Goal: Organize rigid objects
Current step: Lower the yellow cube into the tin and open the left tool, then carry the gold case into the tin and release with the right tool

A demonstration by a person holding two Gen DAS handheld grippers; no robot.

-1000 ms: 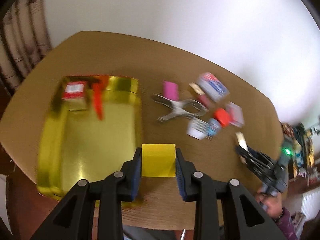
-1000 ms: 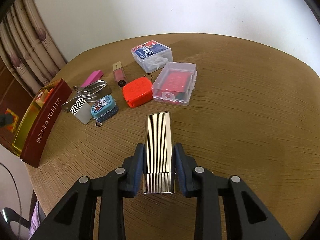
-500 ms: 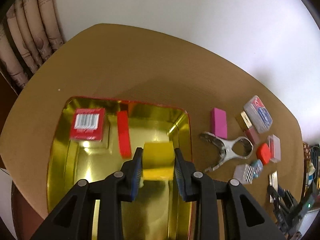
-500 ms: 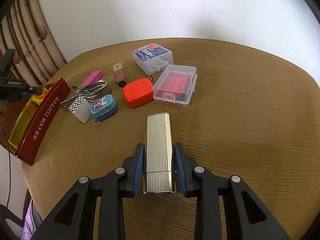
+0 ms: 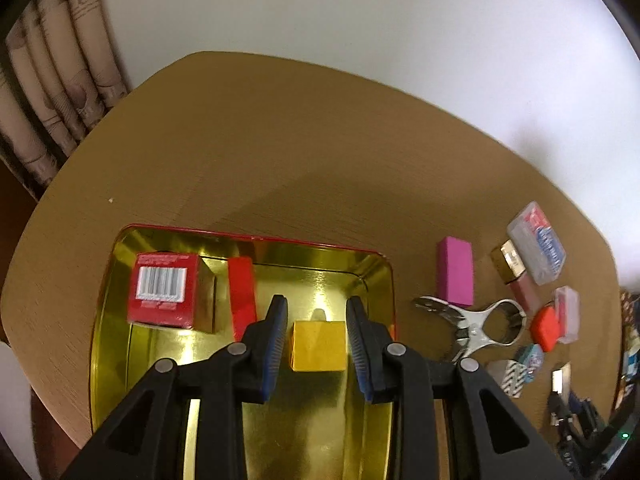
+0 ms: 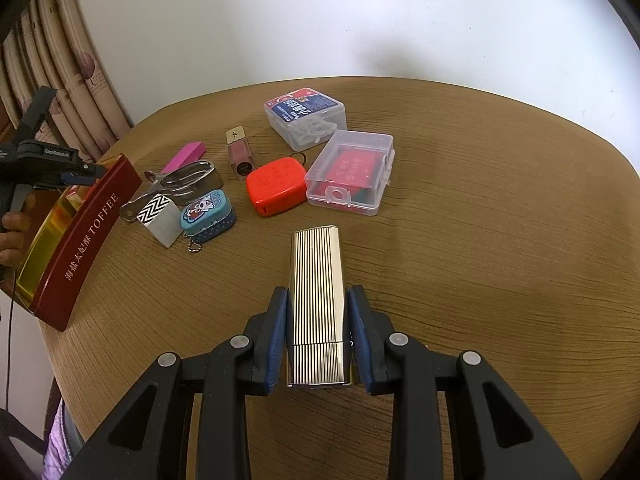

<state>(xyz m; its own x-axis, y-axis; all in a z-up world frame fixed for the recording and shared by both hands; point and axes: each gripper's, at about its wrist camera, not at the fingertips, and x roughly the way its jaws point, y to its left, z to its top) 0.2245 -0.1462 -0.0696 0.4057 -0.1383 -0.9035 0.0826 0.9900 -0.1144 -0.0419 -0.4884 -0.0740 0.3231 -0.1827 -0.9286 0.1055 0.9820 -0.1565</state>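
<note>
Yellow block (image 5: 319, 346) sits low in the gold tin (image 5: 112, 320), w/ a red barcode box (image 5: 166, 290) and a red bar (image 5: 241, 294) at the tin's far left. Left gripper (image 5: 318, 340) straddles the block; slim gaps show both sides, pads look clear of it. Right gripper (image 6: 316, 336) is clamped on the ribbed metal case (image 6: 316, 300), held over the table (image 6: 500, 240). Rest of the bits lie loose beside the tin.
</note>
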